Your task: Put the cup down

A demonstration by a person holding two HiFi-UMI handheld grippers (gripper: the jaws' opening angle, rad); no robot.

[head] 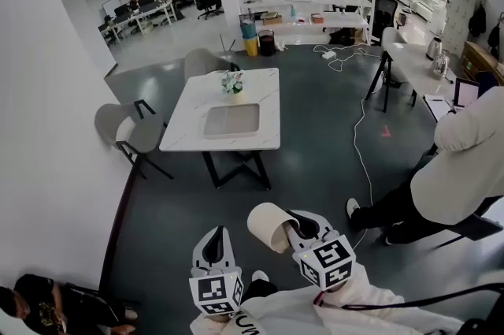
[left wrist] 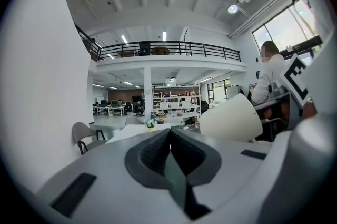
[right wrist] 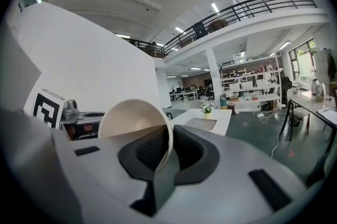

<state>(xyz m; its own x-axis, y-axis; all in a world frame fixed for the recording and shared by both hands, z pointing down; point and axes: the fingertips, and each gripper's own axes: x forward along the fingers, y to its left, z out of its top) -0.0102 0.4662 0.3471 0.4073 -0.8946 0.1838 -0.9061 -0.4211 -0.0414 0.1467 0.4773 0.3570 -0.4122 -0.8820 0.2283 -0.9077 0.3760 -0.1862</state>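
A cream paper cup [head: 270, 225] lies tilted on its side in the air, mouth turned toward the left, with my right gripper [head: 294, 226] shut on its rim. In the right gripper view the cup's wall [right wrist: 134, 122] runs between the dark pads [right wrist: 189, 152], and its open mouth faces the camera. My left gripper [head: 213, 245] hangs beside it, shut, with nothing between its pads [left wrist: 152, 152]. From the left gripper view the cup [left wrist: 231, 117] shows at the right. Both grippers are over the dark floor, well short of the white table [head: 185, 132].
The table carries a grey tray [head: 231, 120] and a small flower pot [head: 232, 83]. Grey chairs [head: 126, 128] stand at its left and far side. A white wall [head: 47, 128] runs along the left. A person in white [head: 465, 168] stands at right; a cable [head: 361, 144] crosses the floor.
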